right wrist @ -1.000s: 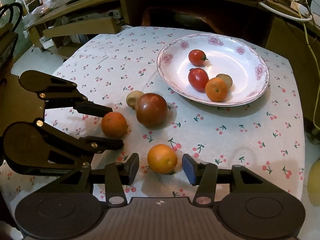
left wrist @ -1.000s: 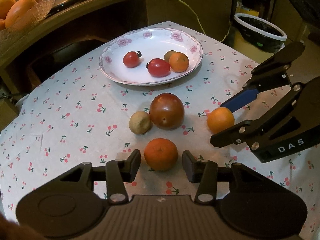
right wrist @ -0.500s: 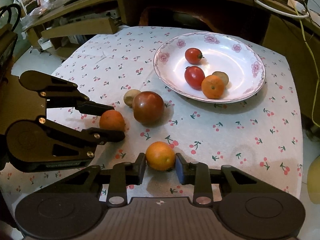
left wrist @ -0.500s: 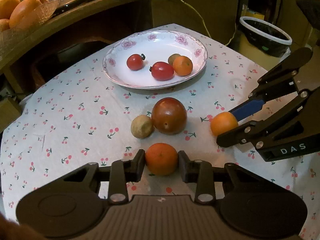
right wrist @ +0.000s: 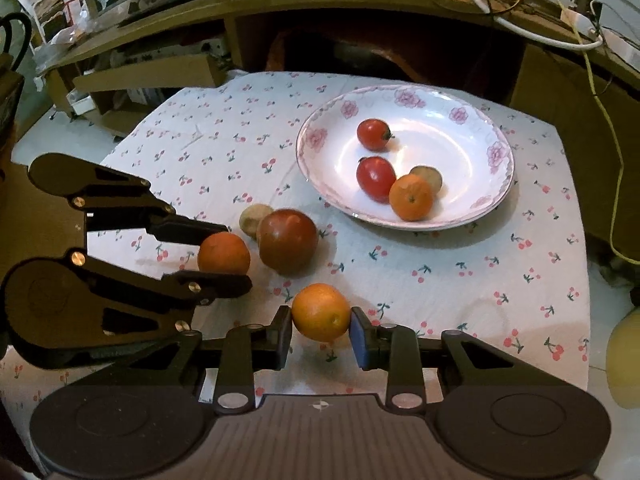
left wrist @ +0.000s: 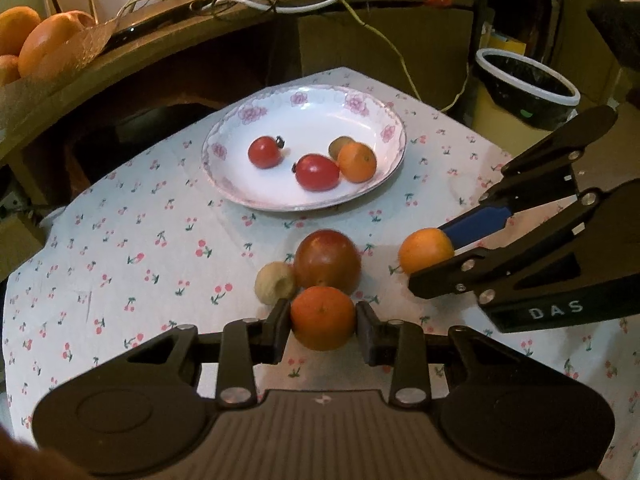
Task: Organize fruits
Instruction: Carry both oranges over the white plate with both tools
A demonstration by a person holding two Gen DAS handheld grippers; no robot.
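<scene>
While plate holds 4 fruits

White cloth over the desk, sprinkled with small red cherries on green stems; white plate rimmed with pink flowers, holding two red tomatoes, one orange fruit and a dull brownish-green one. On the cloth, a dark red-brown tomato beside a pale tan fruit; deep orange mandarin between black pads of the left claw, lighter yellow-orange mandarin in the right claw with one blue pad. Black bin with white rim, dull brown shelf behind.
</scene>
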